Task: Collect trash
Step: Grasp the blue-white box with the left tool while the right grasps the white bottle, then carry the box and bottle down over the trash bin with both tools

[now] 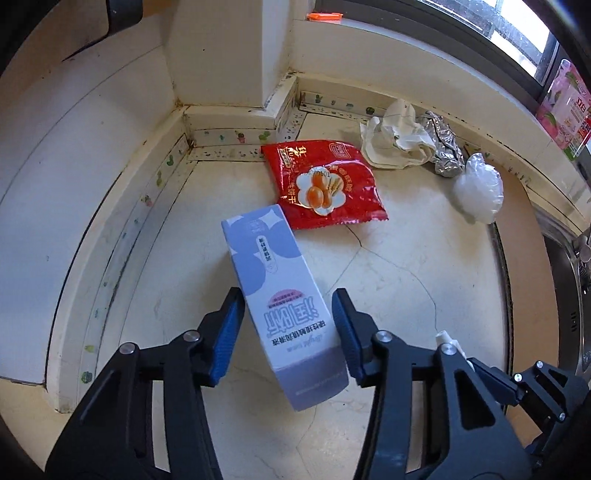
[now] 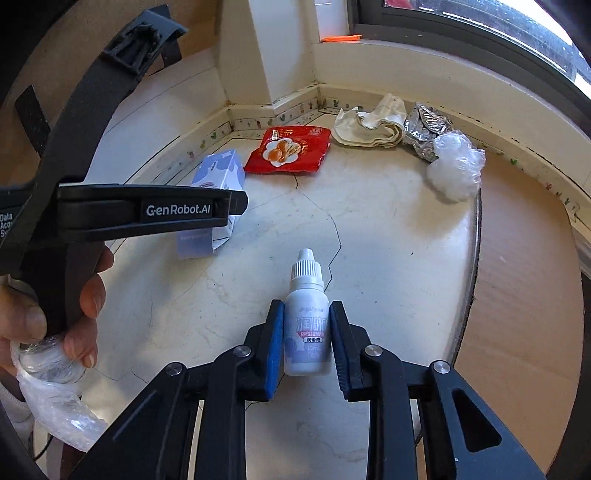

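A lilac and white carton (image 1: 280, 295) lies on the pale counter (image 1: 406, 266), tilted between the blue pads of my left gripper (image 1: 288, 306), which press on its two sides. In the right wrist view the same carton (image 2: 221, 173) shows behind that gripper's black body (image 2: 147, 210). My right gripper (image 2: 306, 314) is shut on a small white dropper bottle (image 2: 306, 332), cap pointing away. A red snack packet (image 1: 321, 181) (image 2: 290, 149), crumpled paper (image 1: 395, 136) (image 2: 369, 123), a foil wad (image 1: 445, 147) (image 2: 424, 129) and a clear plastic wad (image 1: 478, 188) (image 2: 456, 170) lie near the back wall.
A person's hand (image 2: 85, 295) holds the left gripper's handle together with a clear plastic bag (image 2: 55, 398). A steel sink (image 1: 569, 295) borders the counter on the right. The window sill carries an orange item (image 1: 324, 16) and a pink package (image 1: 565, 107).
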Demonstrator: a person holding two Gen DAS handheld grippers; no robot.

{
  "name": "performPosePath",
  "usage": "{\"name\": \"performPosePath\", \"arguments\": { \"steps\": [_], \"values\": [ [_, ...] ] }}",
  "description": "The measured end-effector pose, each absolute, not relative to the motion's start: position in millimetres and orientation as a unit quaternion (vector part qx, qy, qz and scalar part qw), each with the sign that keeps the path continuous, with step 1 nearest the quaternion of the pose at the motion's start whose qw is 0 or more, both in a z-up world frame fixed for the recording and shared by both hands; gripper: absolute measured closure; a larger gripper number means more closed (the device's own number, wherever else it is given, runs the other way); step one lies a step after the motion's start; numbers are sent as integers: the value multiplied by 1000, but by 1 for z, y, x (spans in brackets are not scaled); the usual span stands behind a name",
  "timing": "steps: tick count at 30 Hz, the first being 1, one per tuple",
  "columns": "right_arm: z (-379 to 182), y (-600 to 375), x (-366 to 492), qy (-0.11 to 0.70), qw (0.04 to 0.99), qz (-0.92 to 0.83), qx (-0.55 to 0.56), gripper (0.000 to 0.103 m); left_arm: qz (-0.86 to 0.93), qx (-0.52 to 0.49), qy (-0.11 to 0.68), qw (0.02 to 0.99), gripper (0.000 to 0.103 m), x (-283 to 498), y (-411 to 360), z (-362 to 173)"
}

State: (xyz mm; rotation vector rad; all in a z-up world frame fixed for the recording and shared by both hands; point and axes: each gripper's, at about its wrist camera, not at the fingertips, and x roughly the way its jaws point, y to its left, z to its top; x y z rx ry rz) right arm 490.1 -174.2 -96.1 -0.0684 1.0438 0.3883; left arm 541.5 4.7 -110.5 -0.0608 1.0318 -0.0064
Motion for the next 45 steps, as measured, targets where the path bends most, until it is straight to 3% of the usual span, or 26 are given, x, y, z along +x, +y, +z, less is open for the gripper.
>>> {"name": "performPosePath", "arguments": {
  "steps": [2, 13, 26, 36, 45],
  "values": [
    [-94, -177, 488, 494, 850, 180, -25, 79, -8, -20, 486, 874, 72, 535, 0, -108],
    [-46, -189, 423, 469, 864, 183, 16, 79, -48, 12, 436, 899, 72, 420, -9, -58],
    [15, -194, 263, 418, 889, 188, 22, 79, -89, 30, 396, 913, 72, 229, -20, -30],
    [-8, -190, 129, 405, 894, 189, 34, 79, -105, 11, 408, 907, 72, 120, -20, -76],
    [-94, -192, 32, 415, 894, 166, 22, 79, -100, 45, 472, 875, 72, 64, -28, -177]
  ]
}}
